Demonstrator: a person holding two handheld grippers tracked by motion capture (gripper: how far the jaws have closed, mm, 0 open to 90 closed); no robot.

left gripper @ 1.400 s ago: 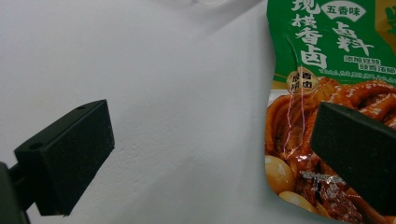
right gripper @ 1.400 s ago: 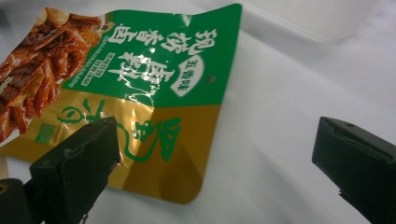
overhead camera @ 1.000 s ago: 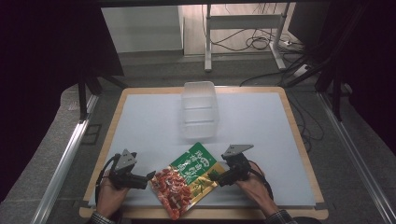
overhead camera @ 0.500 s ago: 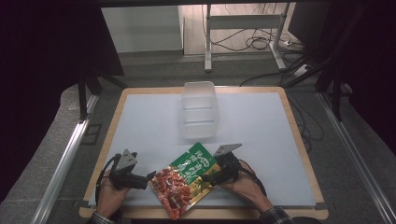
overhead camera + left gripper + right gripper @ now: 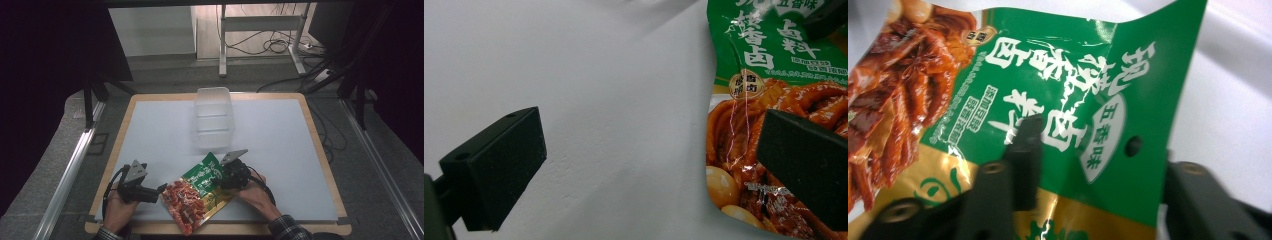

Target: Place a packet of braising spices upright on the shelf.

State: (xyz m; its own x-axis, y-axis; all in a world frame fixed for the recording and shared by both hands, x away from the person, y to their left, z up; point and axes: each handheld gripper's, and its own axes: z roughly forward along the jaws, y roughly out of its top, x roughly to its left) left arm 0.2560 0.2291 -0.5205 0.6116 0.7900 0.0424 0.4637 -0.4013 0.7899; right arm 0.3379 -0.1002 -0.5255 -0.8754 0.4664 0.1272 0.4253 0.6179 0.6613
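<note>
- My right claw [image 5: 223, 176] is working at the green top end of the snack packet [image 5: 197, 191], and its jaws have just been closing with that end between them.
- In the right gripper view, one jaw is lying across the printed green face and the other is sitting past the packet's edge; I cannot tell whether the pads are pressing yet.
- The packet is lying flat on the white surface [image 5: 280, 145], stretching from my right claw across toward my left claw, red picture end nearest the left.
- My left claw [image 5: 161, 191] is hanging with its jaws wide apart, gripping nothing.
- In the left gripper view, one jaw is hovering over bare surface and the other over the packet's [image 5: 769, 100] red printed end, with the packet's edge running between them.
- My right hand [image 5: 257, 192] is sitting just behind its claw, and my left hand [image 5: 120, 210] is resting near the surface's front edge.
- Beyond both claws, well apart from the packet, a clear plastic container [image 5: 213, 117] is standing near the far side of the surface.
</note>
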